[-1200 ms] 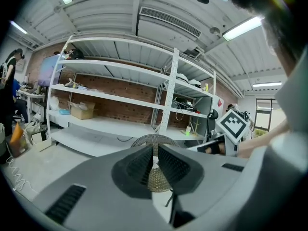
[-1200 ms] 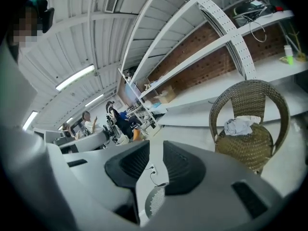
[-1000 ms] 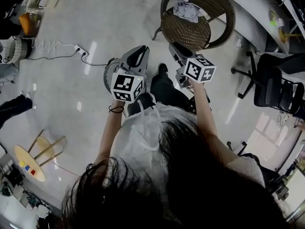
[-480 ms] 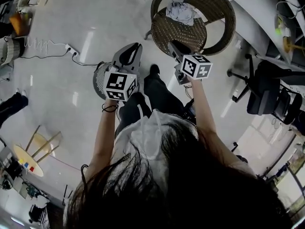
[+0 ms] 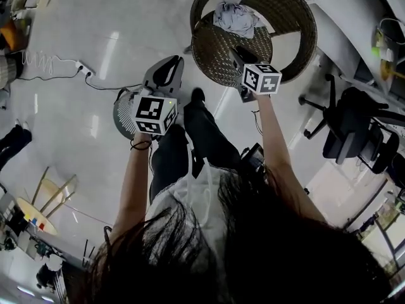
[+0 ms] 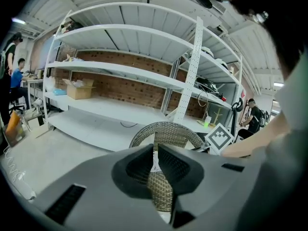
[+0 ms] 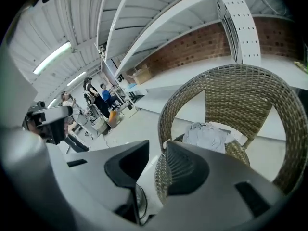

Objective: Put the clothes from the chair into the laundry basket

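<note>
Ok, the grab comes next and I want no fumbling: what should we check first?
Clothes in place: ok, grey clothes lie on the wicker chair.
Empty right claw: ok.
Empty left claw: ok.
Jaws wide enough for cloth: not ok, both barely apart.
Claws at the clothes: not ok, neither touches them.
Basket at hand: ok, laundry basket on the floor near the left claw.

Pale grey crumpled garment (image 5: 235, 18); brown basket-weave wicker chair (image 5: 297, 24); black-and-white square-patterned marker cube (image 5: 154, 113); glossy light grey floor (image 5: 126, 18).
</note>
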`<state>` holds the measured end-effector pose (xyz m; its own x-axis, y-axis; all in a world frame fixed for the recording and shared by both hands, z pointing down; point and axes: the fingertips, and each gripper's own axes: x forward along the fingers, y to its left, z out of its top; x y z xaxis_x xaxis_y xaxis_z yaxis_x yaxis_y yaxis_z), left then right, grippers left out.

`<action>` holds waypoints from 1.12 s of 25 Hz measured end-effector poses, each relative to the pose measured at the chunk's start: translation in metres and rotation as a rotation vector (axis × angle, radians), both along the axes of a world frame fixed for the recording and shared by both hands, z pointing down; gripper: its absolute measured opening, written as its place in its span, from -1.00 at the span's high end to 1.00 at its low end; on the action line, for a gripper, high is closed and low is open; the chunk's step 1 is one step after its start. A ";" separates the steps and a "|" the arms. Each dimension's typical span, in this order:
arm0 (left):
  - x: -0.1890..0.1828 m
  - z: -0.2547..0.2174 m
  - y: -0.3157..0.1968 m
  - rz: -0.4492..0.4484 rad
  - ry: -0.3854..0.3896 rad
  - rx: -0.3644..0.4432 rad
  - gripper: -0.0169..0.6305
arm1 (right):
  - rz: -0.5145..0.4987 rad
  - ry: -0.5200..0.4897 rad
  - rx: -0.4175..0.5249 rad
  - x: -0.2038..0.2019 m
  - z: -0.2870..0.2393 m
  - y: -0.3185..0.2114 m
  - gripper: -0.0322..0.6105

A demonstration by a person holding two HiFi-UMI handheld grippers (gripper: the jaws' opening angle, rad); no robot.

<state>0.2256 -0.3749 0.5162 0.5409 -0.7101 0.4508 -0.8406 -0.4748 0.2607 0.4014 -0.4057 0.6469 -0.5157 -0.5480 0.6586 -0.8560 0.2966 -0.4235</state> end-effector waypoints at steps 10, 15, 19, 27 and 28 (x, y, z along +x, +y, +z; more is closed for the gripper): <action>0.022 0.068 -0.029 0.069 -0.016 -0.075 0.82 | -0.068 0.112 -0.057 0.026 0.084 -0.065 0.26; 0.021 0.102 -0.043 0.079 -0.041 -0.108 0.82 | -0.078 0.169 -0.062 0.038 0.120 -0.098 0.16; 0.022 0.122 -0.051 0.067 -0.036 -0.130 0.82 | -0.107 0.263 -0.070 0.046 0.152 -0.119 0.06; 0.023 0.166 -0.048 0.070 -0.045 -0.197 0.82 | -0.182 0.417 -0.134 0.051 0.218 -0.140 0.00; 0.020 0.170 -0.046 0.068 -0.046 -0.206 0.82 | -0.191 0.440 -0.141 0.051 0.226 -0.141 0.00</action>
